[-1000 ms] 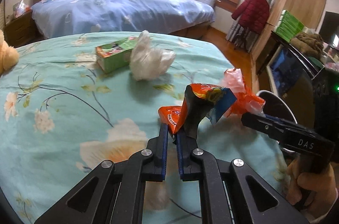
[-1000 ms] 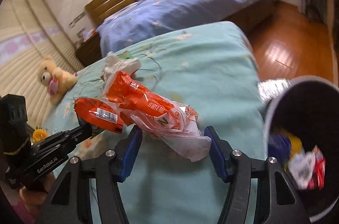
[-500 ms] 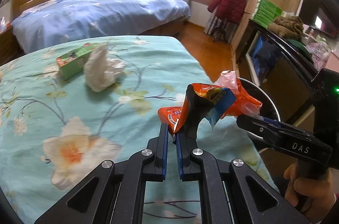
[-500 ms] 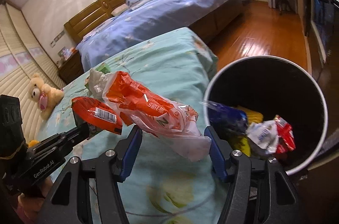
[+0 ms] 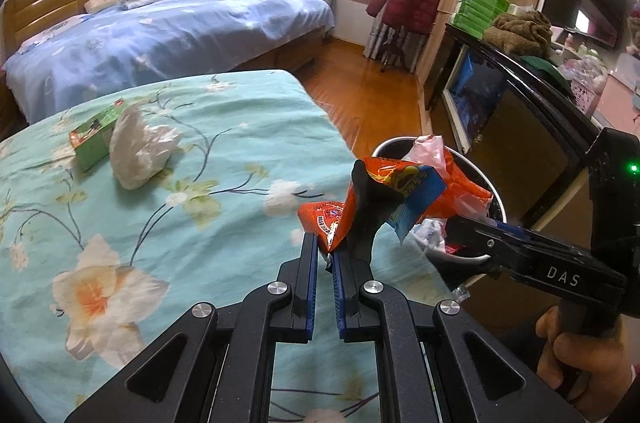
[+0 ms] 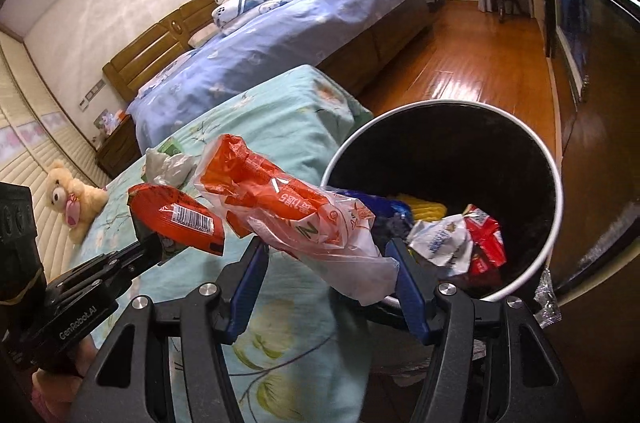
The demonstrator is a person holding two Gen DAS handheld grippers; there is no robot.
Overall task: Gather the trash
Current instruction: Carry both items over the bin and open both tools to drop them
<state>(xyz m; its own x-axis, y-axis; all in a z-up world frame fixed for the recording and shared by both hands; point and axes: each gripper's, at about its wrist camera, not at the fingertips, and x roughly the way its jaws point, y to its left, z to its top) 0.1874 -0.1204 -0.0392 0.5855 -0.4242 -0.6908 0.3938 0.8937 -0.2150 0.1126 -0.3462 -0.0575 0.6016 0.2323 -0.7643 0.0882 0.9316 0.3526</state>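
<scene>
My left gripper [image 5: 326,247] is shut on a crumpled orange snack wrapper [image 5: 376,195], which sticks up from its pads above the teal bed's right edge. In the right wrist view the same wrapper [image 6: 176,219] hangs at the left in the left gripper [image 6: 152,247]. My right gripper [image 6: 326,255] is shut on an orange and clear plastic bag [image 6: 280,199] that lies across its jaws. Just beyond it to the right stands a round black trash bin [image 6: 554,183] with several wrappers inside. The bin's rim [image 5: 496,199] shows behind the bag [image 5: 460,183] in the left wrist view.
A crumpled white bag [image 5: 140,151] and a green box [image 5: 92,139] lie on the teal floral bed [image 5: 200,223]. A teddy bear [image 6: 72,203] sits at its far side. A dark cabinet [image 5: 520,127] stands close behind the bin. A blue bed and wooden floor lie beyond.
Both grippers have swung to the right with their loads, from over the bed to its edge by the bin. The bin's opening has come fully into the right wrist view.
</scene>
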